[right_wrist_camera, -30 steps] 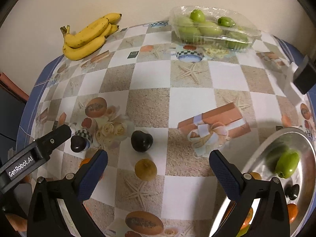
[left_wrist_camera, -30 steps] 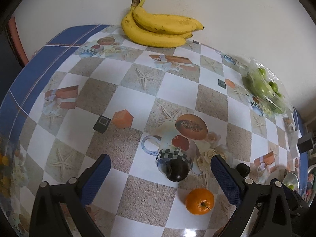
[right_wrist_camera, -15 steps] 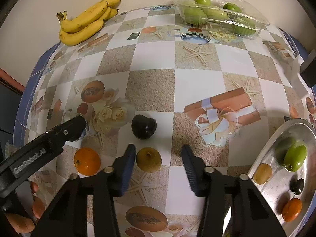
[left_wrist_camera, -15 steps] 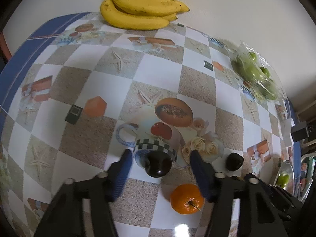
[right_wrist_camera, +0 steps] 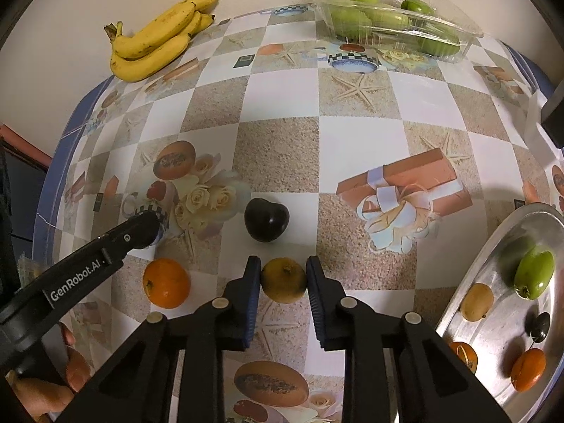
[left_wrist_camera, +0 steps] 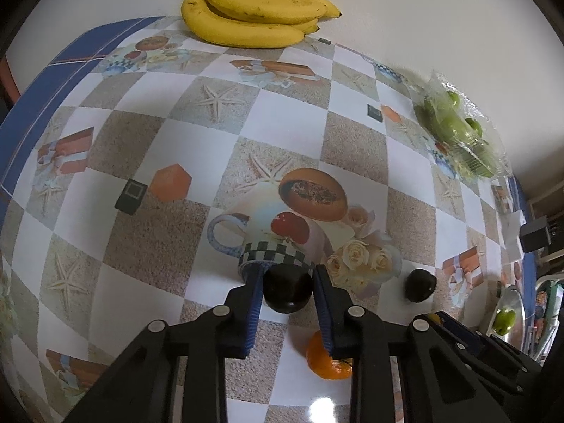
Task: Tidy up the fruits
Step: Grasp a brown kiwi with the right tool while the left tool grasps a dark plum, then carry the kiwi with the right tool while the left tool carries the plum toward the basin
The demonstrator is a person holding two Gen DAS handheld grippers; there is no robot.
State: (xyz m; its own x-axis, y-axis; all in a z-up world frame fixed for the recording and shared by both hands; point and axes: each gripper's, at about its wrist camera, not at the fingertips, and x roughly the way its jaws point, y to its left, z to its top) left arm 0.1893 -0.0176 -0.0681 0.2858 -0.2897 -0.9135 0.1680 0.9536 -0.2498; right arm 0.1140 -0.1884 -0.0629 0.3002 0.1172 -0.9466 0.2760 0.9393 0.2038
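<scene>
On the checkered tablecloth (right_wrist_camera: 282,148), my left gripper (left_wrist_camera: 287,289) pinches a dark plum (left_wrist_camera: 288,290), my right gripper (right_wrist_camera: 283,280) a yellow-brown fruit (right_wrist_camera: 283,279) (both round, smooth, probably bruisable); I grip across their middles.

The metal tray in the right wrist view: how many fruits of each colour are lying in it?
In the metal tray, as far as it shows:
Green fruit: 1
Yellow-brown fruit: 1
Small dark fruit: 1
Orange fruits: 2
Total: 5
</scene>
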